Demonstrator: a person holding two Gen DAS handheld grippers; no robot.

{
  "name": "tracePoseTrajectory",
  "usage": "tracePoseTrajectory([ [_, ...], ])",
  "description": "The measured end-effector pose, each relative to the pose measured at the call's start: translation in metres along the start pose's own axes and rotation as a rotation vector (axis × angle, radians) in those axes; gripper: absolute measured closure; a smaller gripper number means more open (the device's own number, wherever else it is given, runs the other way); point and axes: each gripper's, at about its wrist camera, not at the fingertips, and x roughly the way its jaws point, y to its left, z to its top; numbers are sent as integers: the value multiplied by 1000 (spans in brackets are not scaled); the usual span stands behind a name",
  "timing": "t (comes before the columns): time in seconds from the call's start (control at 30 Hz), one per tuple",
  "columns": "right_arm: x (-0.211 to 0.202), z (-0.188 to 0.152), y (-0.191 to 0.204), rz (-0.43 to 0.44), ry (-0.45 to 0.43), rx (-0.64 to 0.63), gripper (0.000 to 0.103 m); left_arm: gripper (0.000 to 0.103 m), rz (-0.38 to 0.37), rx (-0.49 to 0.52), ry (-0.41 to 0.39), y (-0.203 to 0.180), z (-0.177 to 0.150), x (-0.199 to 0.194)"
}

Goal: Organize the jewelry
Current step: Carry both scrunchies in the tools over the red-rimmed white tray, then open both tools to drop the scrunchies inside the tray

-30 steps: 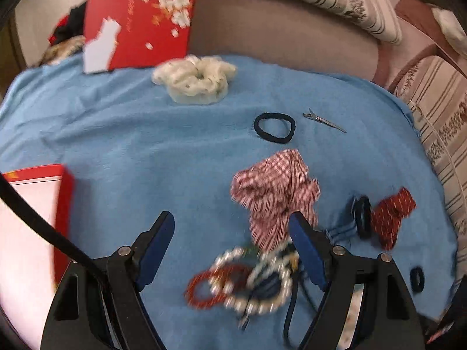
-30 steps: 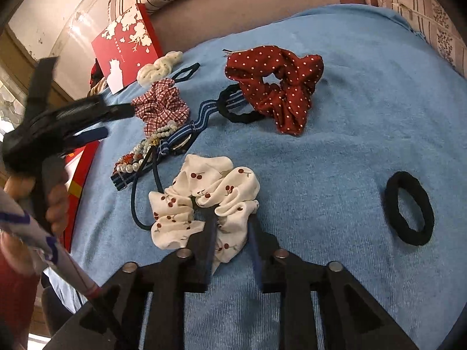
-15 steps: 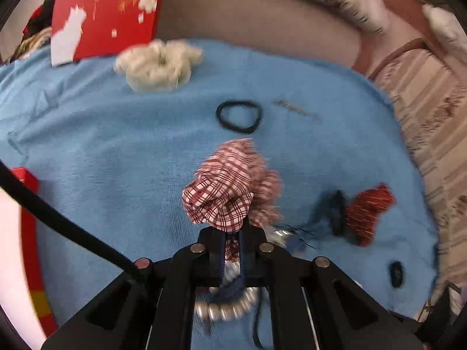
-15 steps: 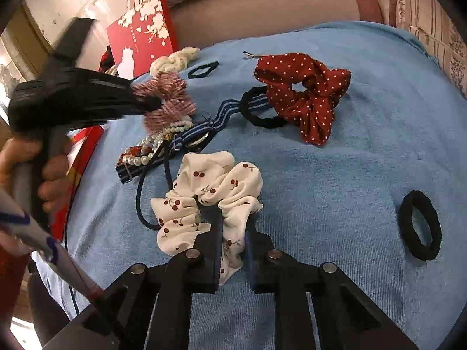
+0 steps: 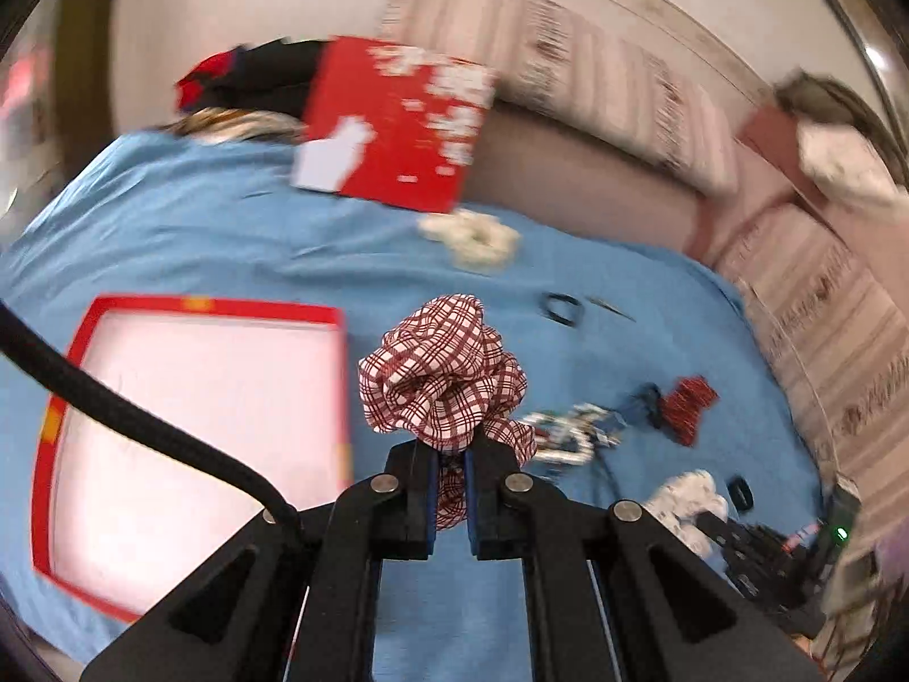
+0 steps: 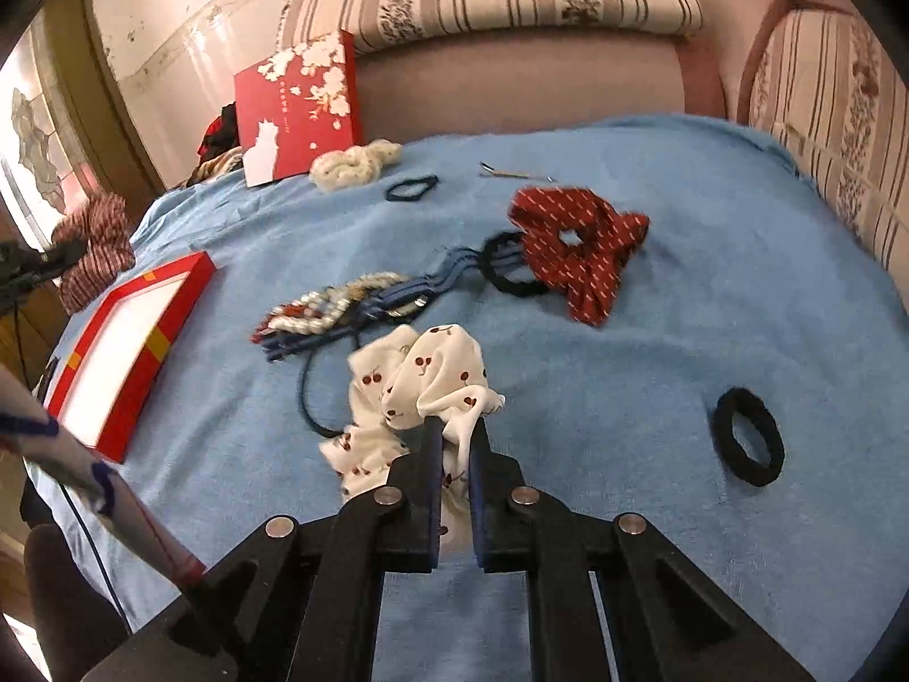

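My left gripper (image 5: 451,454) is shut on a red plaid scrunchie (image 5: 440,375) and holds it in the air, just right of the open red box (image 5: 193,307) with a white inside. The plaid scrunchie also shows at the far left of the right wrist view (image 6: 94,250). My right gripper (image 6: 454,435) is shut on a white cherry-print scrunchie (image 6: 420,381), lifted slightly off the blue cloth (image 6: 653,364). The red box lies at left in this view (image 6: 187,278).
A pile of pearl and bead bracelets with blue bands (image 6: 352,307), a red dotted scrunchie (image 6: 579,244), black hair ties (image 6: 750,435) (image 6: 412,187), a cream scrunchie (image 6: 352,162), a metal clip (image 6: 514,172) and the upright red lid (image 6: 295,108) lie around. Striped cushions border the back and right.
My left gripper closed on the plaid scrunchie, lifted it off the pile and carried it left toward the red box. My right gripper stayed shut on the cherry scrunchie and raised it a little.
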Motion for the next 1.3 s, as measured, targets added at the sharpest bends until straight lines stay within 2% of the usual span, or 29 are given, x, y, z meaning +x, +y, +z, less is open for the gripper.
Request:
tracePoseTrajectory([
  [0.13,-10,9,33,24,-1,-39,95,96,23,-125,-4,49,1,6],
  [0.37,-1,40,132,88,15,-189,95,96,102,-232,20,110,10,38],
  [0.6,33,75,249,225,43,-273,95,96,181,-238,18,156,20,56],
  [0.67,46,82,282,248,47,-293,95,96,186,-243,11,164,27,62],
  [0.77,81,95,311,259,74,-322,95,96,173,-269,0,177,35,68],
  [1.0,163,104,333,169,157,-365,93,94,199,-330,11,196,37,72],
  [1.07,174,106,332,139,163,-368,91,84,211,-337,4,199,36,68],
  [1.13,175,108,329,106,153,-368,80,77,225,-336,-8,197,36,65],
  [1.2,166,112,327,103,134,-364,68,74,246,-316,-23,193,37,61],
  [1.3,147,117,318,80,91,-356,57,69,270,-275,-44,183,37,54],
])
